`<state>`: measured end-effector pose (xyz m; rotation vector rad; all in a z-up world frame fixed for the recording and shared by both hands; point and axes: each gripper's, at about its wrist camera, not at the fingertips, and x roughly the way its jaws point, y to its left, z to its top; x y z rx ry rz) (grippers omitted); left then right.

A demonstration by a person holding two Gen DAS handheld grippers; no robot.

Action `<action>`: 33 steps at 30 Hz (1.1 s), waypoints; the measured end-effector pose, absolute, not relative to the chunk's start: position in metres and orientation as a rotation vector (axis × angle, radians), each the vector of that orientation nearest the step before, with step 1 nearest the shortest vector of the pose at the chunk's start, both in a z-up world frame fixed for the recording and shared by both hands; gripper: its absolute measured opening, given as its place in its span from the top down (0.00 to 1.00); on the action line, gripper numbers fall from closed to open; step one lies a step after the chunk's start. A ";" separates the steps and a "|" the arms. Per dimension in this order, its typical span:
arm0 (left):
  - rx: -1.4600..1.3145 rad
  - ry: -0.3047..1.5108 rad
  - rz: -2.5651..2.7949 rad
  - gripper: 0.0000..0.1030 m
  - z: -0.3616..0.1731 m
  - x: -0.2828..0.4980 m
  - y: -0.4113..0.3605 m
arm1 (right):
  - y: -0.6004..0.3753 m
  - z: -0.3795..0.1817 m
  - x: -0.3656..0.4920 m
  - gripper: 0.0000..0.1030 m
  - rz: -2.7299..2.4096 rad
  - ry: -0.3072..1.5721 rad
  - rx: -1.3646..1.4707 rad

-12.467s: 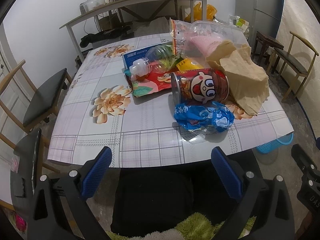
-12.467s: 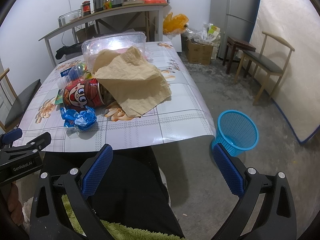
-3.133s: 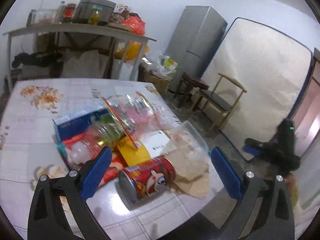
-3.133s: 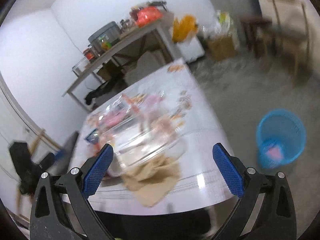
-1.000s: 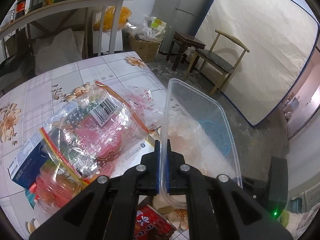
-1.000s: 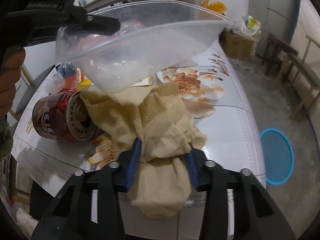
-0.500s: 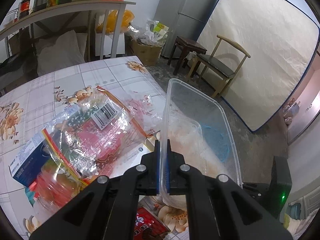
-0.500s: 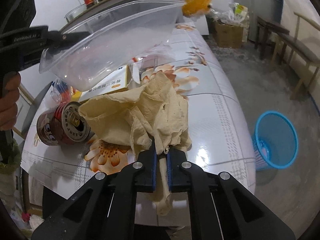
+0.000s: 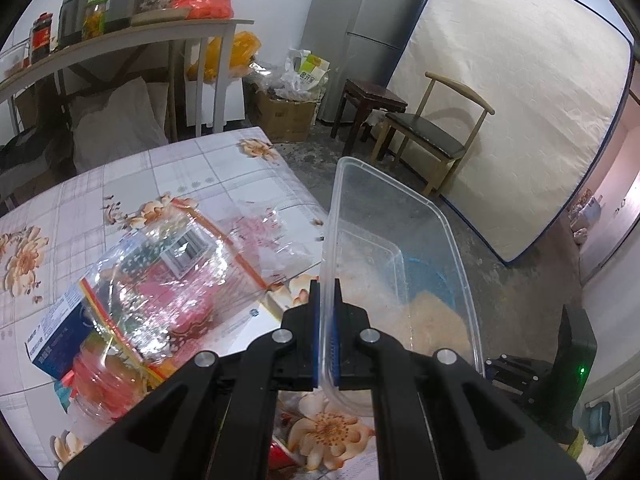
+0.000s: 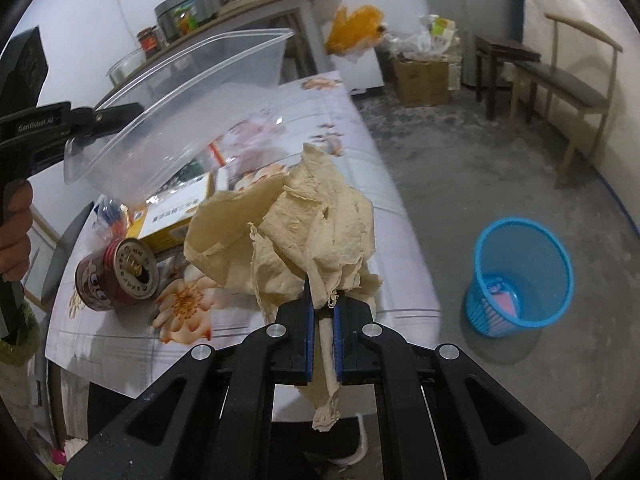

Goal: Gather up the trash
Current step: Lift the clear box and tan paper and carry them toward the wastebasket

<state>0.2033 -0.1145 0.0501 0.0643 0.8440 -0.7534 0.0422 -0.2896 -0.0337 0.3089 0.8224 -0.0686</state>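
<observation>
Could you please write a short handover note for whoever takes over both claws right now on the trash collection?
Left claw: shut on the rim of the clear plastic container, held up above the table.
Right claw: shut on the crumpled brown paper, lifted at the table's near edge.
Blue wastebasket: on the floor beside the table, a pink-and-blue scrap already inside.
Still on the table: red cartoon can on its side, yellow-and-white box, clear zip bag, blue box, plastic bottle.
Left to do: drop paper and container into the wastebasket, then clear the rest.
</observation>
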 end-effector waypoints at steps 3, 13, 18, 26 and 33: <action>0.075 0.842 -0.762 0.96 0.053 0.200 -0.124 | -0.303 -0.033 0.033 0.94 -0.100 0.804 0.332; 0.164 0.847 -0.846 0.96 0.063 0.188 -0.202 | -0.364 -0.038 0.003 0.94 -0.237 0.753 0.448; 0.249 0.847 -0.900 0.96 0.060 0.183 -0.258 | -0.403 -0.046 -0.018 0.94 -0.339 0.733 0.520; 0.409 0.937 -0.933 0.96 0.012 0.192 -0.364 | -0.473 -0.088 -0.039 0.94 -0.490 0.769 0.674; 0.569 0.988 -0.878 0.96 -0.052 0.204 -0.438 | -0.525 -0.135 -0.021 0.94 -0.552 0.862 0.798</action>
